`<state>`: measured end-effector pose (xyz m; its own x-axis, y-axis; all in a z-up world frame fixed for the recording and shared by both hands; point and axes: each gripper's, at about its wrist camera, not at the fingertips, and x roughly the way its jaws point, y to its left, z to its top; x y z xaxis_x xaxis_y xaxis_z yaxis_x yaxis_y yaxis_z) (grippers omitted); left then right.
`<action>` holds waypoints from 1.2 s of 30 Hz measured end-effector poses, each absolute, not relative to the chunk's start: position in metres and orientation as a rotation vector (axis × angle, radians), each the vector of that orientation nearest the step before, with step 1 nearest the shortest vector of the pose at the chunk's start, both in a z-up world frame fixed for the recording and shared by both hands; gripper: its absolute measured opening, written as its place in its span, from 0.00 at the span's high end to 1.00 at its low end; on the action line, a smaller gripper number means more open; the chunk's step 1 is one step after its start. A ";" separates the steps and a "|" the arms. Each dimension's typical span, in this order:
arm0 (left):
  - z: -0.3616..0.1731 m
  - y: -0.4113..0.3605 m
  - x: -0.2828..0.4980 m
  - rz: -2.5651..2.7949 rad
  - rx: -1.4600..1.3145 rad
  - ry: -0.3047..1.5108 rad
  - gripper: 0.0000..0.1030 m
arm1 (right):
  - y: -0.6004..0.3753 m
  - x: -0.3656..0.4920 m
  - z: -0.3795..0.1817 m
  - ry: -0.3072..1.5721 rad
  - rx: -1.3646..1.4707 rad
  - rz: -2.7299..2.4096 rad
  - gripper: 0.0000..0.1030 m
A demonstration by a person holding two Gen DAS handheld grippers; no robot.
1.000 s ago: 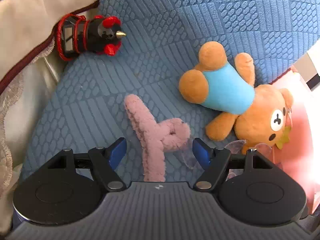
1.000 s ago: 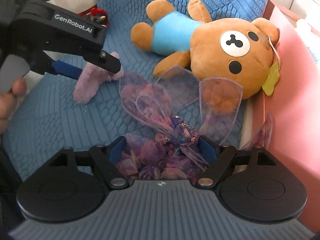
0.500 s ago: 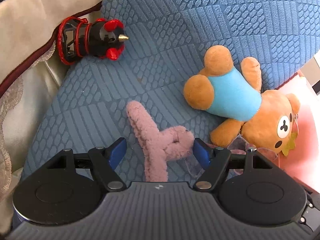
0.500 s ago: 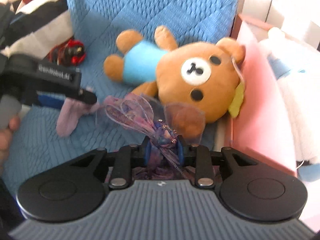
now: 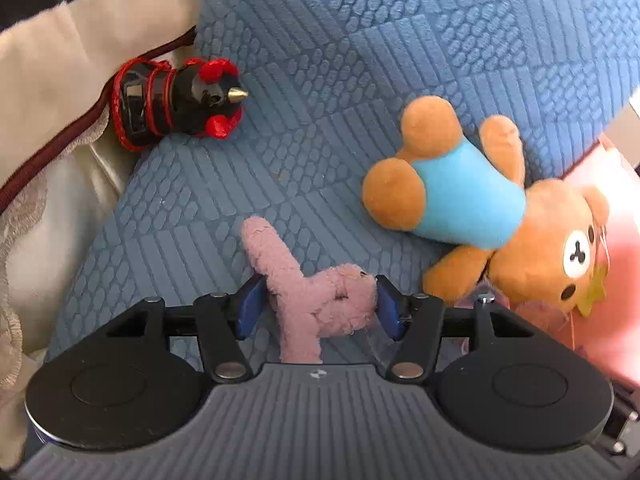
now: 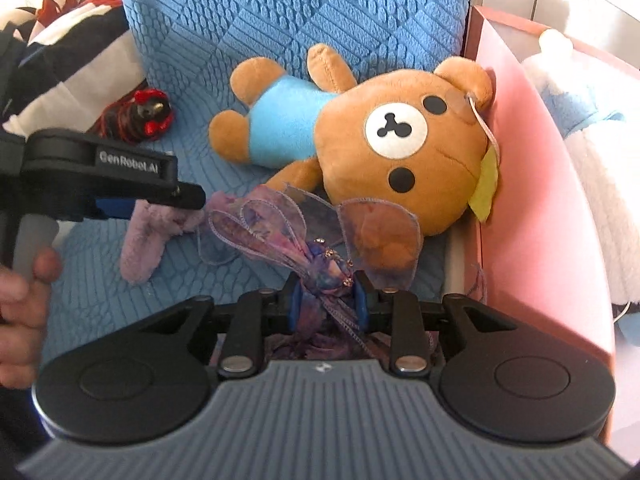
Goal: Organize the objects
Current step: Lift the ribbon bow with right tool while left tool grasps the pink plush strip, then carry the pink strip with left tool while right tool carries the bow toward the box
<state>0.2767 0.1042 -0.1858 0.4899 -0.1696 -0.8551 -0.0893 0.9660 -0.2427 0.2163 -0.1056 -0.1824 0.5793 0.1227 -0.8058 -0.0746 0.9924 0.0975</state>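
left gripper [image 5: 316, 308]: jaws clamped on pink plush piece [image 5: 308, 300], bottom centre, on blue cushion [image 5: 320, 80] | right gripper [image 6: 326, 306]: jaws clamped on purple ribbon bow [image 6: 316, 252] at its knot, bottom centre | handling: both likely light, soft; bow snags easily, grip knot | nearby: teddy bear [image 6: 380, 140] touching bow, red-black toy [image 5: 176, 100] upper left, pink box [image 6: 532, 200] right

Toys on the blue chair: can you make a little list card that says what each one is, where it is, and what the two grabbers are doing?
surface: blue quilted cushion
left gripper: closed on pink fuzzy toy
right gripper: closed on purple ribbon bow
teddy bear: lying down, head against pink box
red and black toy: at cushion's left edge, untouched
in box: white plush
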 end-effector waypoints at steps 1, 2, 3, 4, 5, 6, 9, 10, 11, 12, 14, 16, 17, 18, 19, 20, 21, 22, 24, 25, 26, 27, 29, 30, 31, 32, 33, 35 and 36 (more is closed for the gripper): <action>-0.184 0.104 0.274 -0.050 -0.272 1.061 0.38 | -0.103 0.216 -0.181 0.942 0.047 0.122 0.70; -0.182 0.105 0.270 -0.053 -0.280 1.062 0.38 | -0.102 0.216 -0.179 0.938 0.043 0.128 0.70; -0.180 0.108 0.265 -0.057 -0.293 1.065 0.38 | -0.101 0.214 -0.177 0.933 0.044 0.135 0.70; -0.179 0.109 0.263 -0.058 -0.305 1.069 0.38 | -0.100 0.212 -0.173 0.931 0.047 0.142 0.70; -0.177 0.110 0.258 -0.060 -0.314 1.073 0.39 | -0.100 0.210 -0.170 0.927 0.054 0.150 0.70; -0.174 0.110 0.254 -0.069 -0.320 1.070 0.39 | -0.101 0.209 -0.166 0.927 0.059 0.157 0.70; -0.162 0.112 0.240 -0.094 -0.342 1.070 0.39 | -0.104 0.204 -0.152 0.921 0.061 0.164 0.70; -0.159 0.112 0.238 -0.104 -0.356 1.074 0.39 | -0.105 0.202 -0.147 0.918 0.065 0.162 0.70; -0.155 0.112 0.234 -0.118 -0.367 1.070 0.39 | -0.107 0.200 -0.142 0.915 0.074 0.159 0.70; -0.149 0.111 0.229 -0.130 -0.372 1.064 0.39 | -0.108 0.197 -0.136 0.911 0.080 0.157 0.70; -0.135 0.107 0.216 -0.150 -0.368 1.052 0.39 | -0.111 0.192 -0.126 0.909 0.089 0.155 0.70; -0.123 0.101 0.205 -0.176 -0.357 1.038 0.39 | -0.114 0.186 -0.114 0.908 0.102 0.160 0.70; -0.117 0.098 0.200 -0.190 -0.351 1.034 0.39 | -0.114 0.183 -0.109 0.907 0.105 0.161 0.70; -0.111 0.096 0.194 -0.201 -0.347 1.029 0.39 | -0.115 0.179 -0.103 0.904 0.107 0.161 0.70; -0.105 0.094 0.188 -0.207 -0.348 1.023 0.39 | -0.116 0.175 -0.098 0.899 0.105 0.161 0.70; -0.100 0.093 0.184 -0.211 -0.354 1.017 0.39 | -0.116 0.171 -0.093 0.894 0.103 0.161 0.70; -0.095 0.092 0.180 -0.215 -0.360 1.012 0.39 | -0.117 0.167 -0.088 0.889 0.100 0.162 0.70; -0.090 0.090 0.175 -0.219 -0.363 1.007 0.39 | -0.118 0.162 -0.084 0.887 0.102 0.162 0.70; -0.083 0.087 0.170 -0.221 -0.364 0.997 0.39 | -0.121 0.155 -0.077 0.885 0.116 0.164 0.70; -0.079 0.085 0.167 -0.221 -0.369 0.994 0.39 | -0.122 0.151 -0.074 0.883 0.126 0.166 0.70; -0.076 0.084 0.162 -0.229 -0.380 0.993 0.39 | -0.122 0.149 -0.072 0.881 0.135 0.168 0.70; -0.072 0.081 0.157 -0.244 -0.395 0.996 0.39 | -0.123 0.145 -0.068 0.879 0.139 0.173 0.70; -0.069 0.079 0.149 -0.245 -0.434 0.999 0.39 | -0.124 0.140 -0.063 0.874 0.132 0.178 0.70; -0.068 0.077 0.145 -0.244 -0.440 1.003 0.39 | -0.125 0.138 -0.061 0.874 0.130 0.178 0.70; -0.065 0.074 0.142 -0.244 -0.443 1.005 0.39 | -0.127 0.135 -0.059 0.875 0.133 0.180 0.70; -0.063 0.072 0.140 -0.245 -0.446 1.004 0.39 | -0.129 0.133 -0.057 0.875 0.138 0.185 0.70; -0.061 0.069 0.137 -0.245 -0.449 1.002 0.39 | -0.131 0.132 -0.055 0.874 0.142 0.191 0.70; -0.056 0.066 0.135 -0.238 -0.454 0.999 0.39 | -0.136 0.129 -0.050 0.868 0.145 0.194 0.70; -0.053 0.064 0.135 -0.228 -0.461 0.998 0.39 | -0.139 0.128 -0.047 0.865 0.147 0.194 0.70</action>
<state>0.1347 0.0636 -0.0530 0.5287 -0.3902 -0.7538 -0.0238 0.8809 -0.4726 0.1276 -0.1392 -0.0470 0.6326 0.2288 -0.7400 -0.1097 0.9722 0.2068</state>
